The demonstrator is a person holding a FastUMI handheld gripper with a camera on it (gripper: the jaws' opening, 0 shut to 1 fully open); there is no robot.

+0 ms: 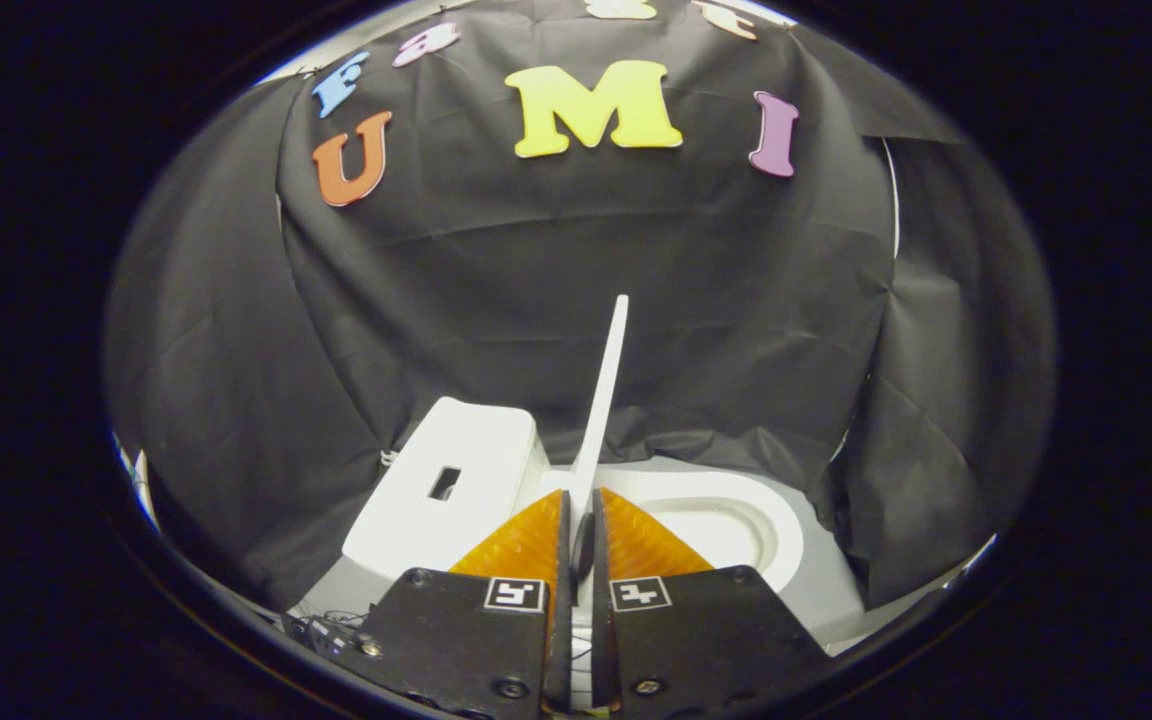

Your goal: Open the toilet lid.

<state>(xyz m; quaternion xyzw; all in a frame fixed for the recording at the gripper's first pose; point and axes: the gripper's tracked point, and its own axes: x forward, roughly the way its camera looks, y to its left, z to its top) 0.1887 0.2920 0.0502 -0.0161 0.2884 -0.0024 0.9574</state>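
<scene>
A small white toilet stands on a pale base against the black cloth. Its lid is raised nearly upright and seen edge-on as a thin white blade rising just ahead of the fingers. My gripper is shut on the lid's lower edge, with both fingers pressed close against its sides. To the right of the lid, the open seat ring and bowl lie uncovered. The white tank, with a small rectangular slot in its top, sits to the left of the lid.
Black cloth walls close in behind and on both sides of the toilet, draping down to its pale base. A small dark cable bundle lies by the base, left of the fingers.
</scene>
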